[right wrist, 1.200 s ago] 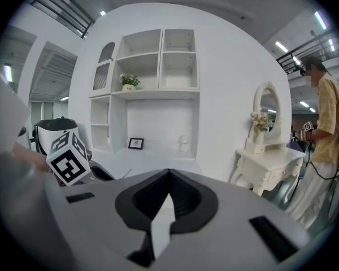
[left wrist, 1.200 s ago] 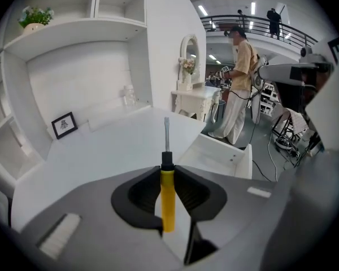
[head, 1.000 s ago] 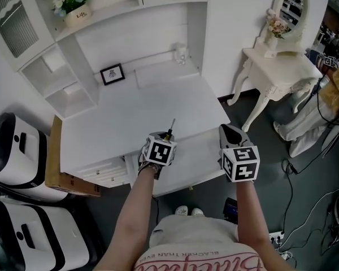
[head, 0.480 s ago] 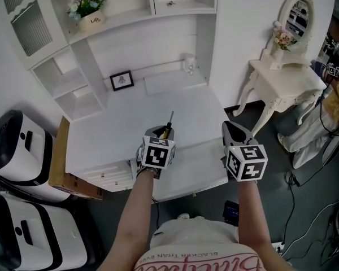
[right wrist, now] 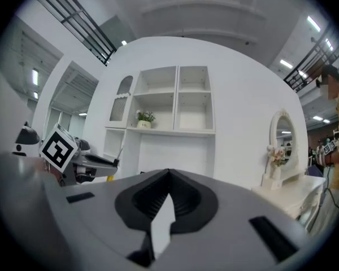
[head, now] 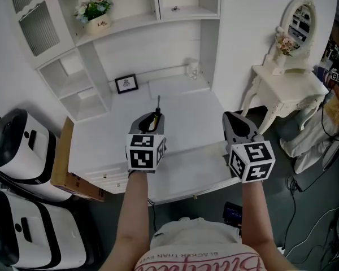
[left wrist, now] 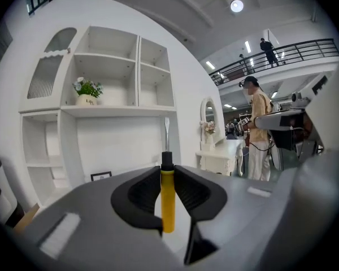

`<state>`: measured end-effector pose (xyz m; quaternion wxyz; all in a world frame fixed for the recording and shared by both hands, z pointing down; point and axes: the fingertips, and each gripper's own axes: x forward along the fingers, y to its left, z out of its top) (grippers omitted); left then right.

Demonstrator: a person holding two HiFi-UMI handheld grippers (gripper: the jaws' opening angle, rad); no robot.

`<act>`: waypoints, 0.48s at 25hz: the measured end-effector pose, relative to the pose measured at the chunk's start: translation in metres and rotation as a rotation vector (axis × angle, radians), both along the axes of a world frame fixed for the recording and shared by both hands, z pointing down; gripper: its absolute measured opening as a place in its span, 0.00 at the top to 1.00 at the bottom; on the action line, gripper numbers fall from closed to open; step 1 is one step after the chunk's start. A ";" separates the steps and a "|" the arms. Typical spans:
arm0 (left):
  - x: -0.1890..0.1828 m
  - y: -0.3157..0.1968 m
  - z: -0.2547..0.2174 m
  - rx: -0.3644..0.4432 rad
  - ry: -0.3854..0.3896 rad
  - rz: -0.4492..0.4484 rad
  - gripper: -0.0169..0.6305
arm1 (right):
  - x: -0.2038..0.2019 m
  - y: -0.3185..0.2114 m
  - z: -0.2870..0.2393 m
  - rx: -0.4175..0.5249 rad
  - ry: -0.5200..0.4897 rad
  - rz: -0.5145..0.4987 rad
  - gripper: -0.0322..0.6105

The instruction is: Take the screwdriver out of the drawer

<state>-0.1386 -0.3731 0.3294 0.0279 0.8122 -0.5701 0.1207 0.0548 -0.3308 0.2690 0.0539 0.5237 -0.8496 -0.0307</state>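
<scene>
My left gripper [head: 151, 119] is shut on a screwdriver [head: 156, 109] with a yellow handle, a black collar and a thin metal shaft. It holds the tool in the air above the white desk [head: 118, 134], nearly level. In the left gripper view the yellow handle [left wrist: 168, 199] is clamped between the two black pads [left wrist: 141, 193] and the shaft points ahead at the shelves. My right gripper [head: 235, 120] hovers to the right, level with the left one, jaws shut with nothing in them [right wrist: 168, 175]. The white drawer [head: 200, 174] stands pulled out under the desk's front edge.
The desk carries a hutch with shelves, a flower pot [head: 96, 13] and a small picture frame [head: 126, 83]. A white side table with an oval mirror [head: 285, 81] stands to the right. White and black machines [head: 17, 145] and a cardboard box [head: 65, 171] are on the left.
Both grippers have risen. The left one has carried the screwdriver up and farther over the desk, and it now points more level.
</scene>
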 end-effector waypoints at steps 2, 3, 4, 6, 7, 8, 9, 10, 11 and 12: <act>-0.004 0.003 -0.017 0.052 0.005 -0.010 0.84 | -0.002 0.003 -0.011 0.026 0.006 -0.013 0.94; -0.006 0.004 -0.024 0.075 0.006 -0.016 0.84 | -0.003 0.004 -0.017 0.040 0.012 -0.017 0.94; -0.008 0.006 -0.032 0.097 0.009 -0.023 0.84 | -0.004 0.005 -0.022 0.055 0.019 -0.021 0.94; -0.011 0.011 -0.048 0.143 0.016 -0.033 0.84 | -0.005 0.006 -0.032 0.081 0.031 -0.023 0.94; -0.012 0.013 -0.056 0.168 0.018 -0.035 0.84 | -0.005 0.007 -0.037 0.093 0.034 -0.024 0.94; -0.012 0.016 -0.064 0.194 0.017 -0.035 0.84 | -0.005 0.007 -0.042 0.104 0.035 -0.024 0.94; -0.013 0.019 -0.072 0.220 0.013 -0.034 0.84 | -0.005 0.008 -0.046 0.114 0.035 -0.024 0.94; -0.013 0.022 -0.080 0.247 0.007 -0.032 0.84 | -0.006 0.008 -0.050 0.124 0.036 -0.025 0.94; -0.013 0.024 -0.087 0.272 0.000 -0.032 0.84 | -0.006 0.009 -0.055 0.136 0.038 -0.025 0.94; -0.014 0.027 -0.093 0.293 -0.006 -0.035 0.84 | -0.007 0.010 -0.059 0.148 0.041 -0.026 0.94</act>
